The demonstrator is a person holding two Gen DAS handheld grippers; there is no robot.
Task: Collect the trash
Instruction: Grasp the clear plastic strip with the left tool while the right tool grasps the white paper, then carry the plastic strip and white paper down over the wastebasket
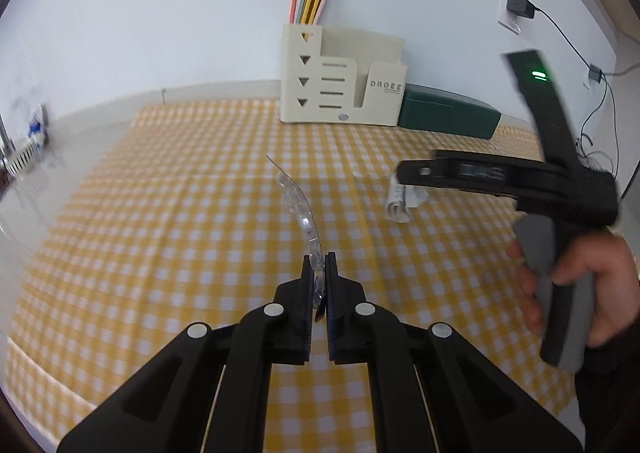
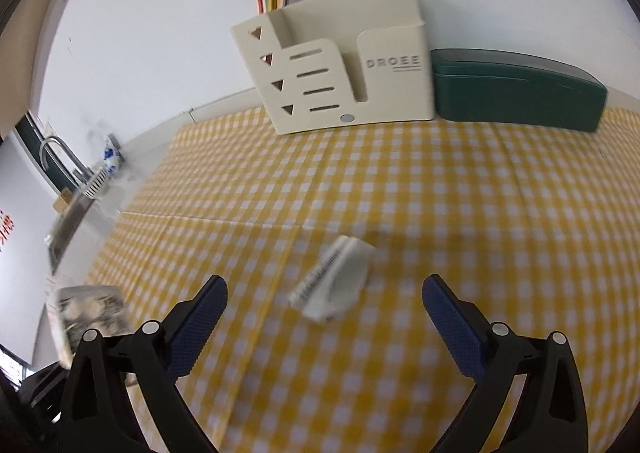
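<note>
So the left gripper [image 1: 319, 265] is clamping down tight on a clear plastic wrapper [image 1: 298, 209], which is sticking up and away from the jaws, lifted off the yellow checked bench [image 1: 180, 193]. Meanwhile the right gripper [image 2: 324, 305] is hanging wide open with nothing in it, pointing at a crumpled paper scrap [image 2: 334, 281] that's lying on the cloth just beyond its fingers, near the middle of the bench. The cream desk organizer [image 1: 340, 81] and the green case [image 1: 448, 113] are sitting at the far edge. Looks like the paper pickup is in progress; next it'd need to drop lower, straddle the scrap and squeeze.
</note>
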